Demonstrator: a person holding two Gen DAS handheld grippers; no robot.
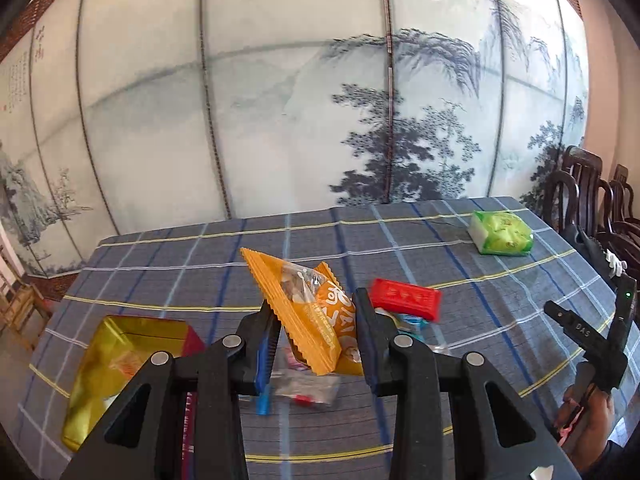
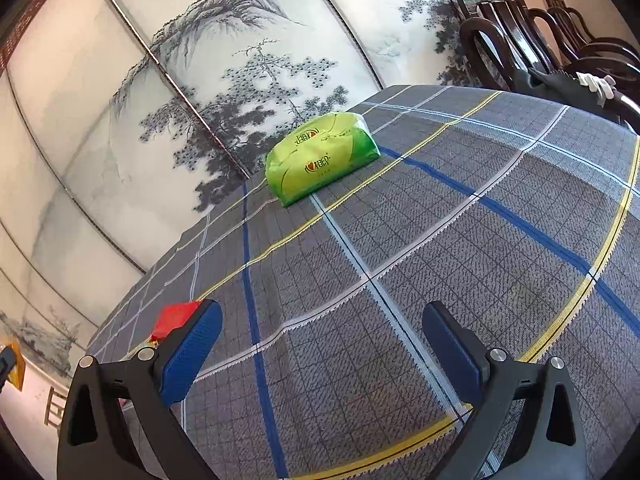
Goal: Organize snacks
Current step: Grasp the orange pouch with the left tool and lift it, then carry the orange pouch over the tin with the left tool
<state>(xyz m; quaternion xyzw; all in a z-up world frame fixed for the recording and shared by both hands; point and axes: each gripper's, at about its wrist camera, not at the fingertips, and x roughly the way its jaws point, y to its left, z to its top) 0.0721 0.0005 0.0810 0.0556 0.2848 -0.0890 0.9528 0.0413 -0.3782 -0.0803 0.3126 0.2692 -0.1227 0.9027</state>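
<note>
My left claw (image 1: 316, 320) pinches the orange snack packet (image 1: 310, 312) by its lower part, lifted above the worktop (image 1: 500, 280) near its front edge. Slick, top-heavy wrapper could slip before reaching the gold tin (image 1: 116, 360). Right claw (image 2: 320, 344) stands wide, empty.

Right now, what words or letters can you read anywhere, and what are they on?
"DAS": right claw, on its black finger.
Orange snack packet in the left claw: white lettering, not readable.
Green pack: red logo lettering, too distorted to read.
Red packet: gold marks, too blurred.
Gold tin: label blurred.
</note>
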